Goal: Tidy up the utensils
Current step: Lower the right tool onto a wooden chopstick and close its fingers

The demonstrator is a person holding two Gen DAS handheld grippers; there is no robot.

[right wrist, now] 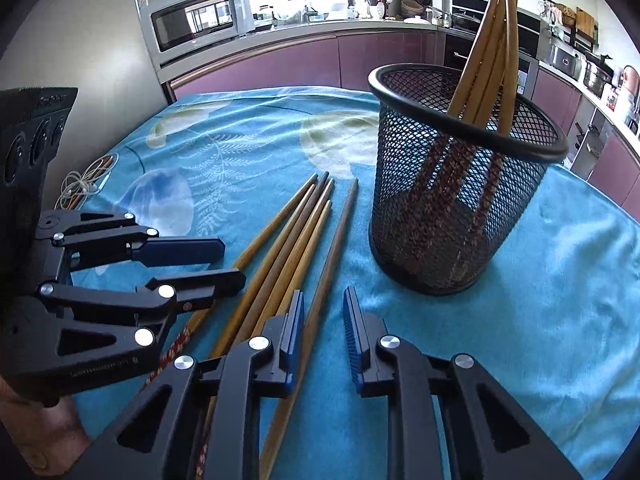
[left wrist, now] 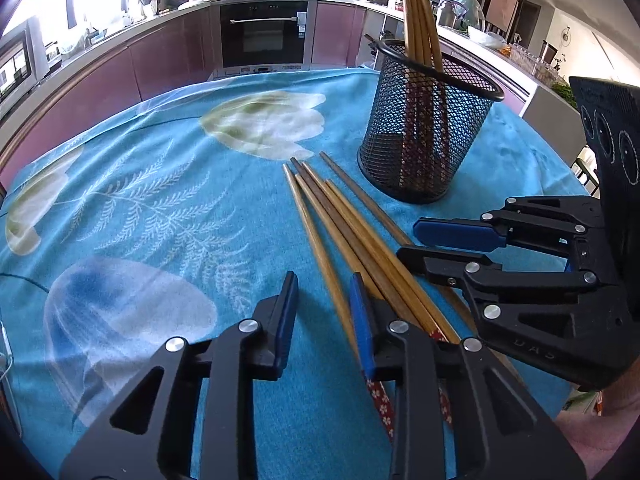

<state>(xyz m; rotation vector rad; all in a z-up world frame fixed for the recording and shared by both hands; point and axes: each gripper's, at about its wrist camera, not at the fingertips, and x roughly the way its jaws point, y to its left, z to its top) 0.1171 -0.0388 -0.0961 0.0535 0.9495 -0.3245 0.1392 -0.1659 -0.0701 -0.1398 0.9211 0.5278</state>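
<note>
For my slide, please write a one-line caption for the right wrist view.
Right gripper hovers open over loose wooden chopsticks beside a black mesh holder already holding several.

Both grippers are matte black, with triangular cut-outs in their linkage arms and round silver pivot screws. The left gripper (left wrist: 324, 300) and right gripper (right wrist: 324, 312) carry ribbed blue fingers (left wrist: 362, 320). Faint lettering marks each base.
</note>
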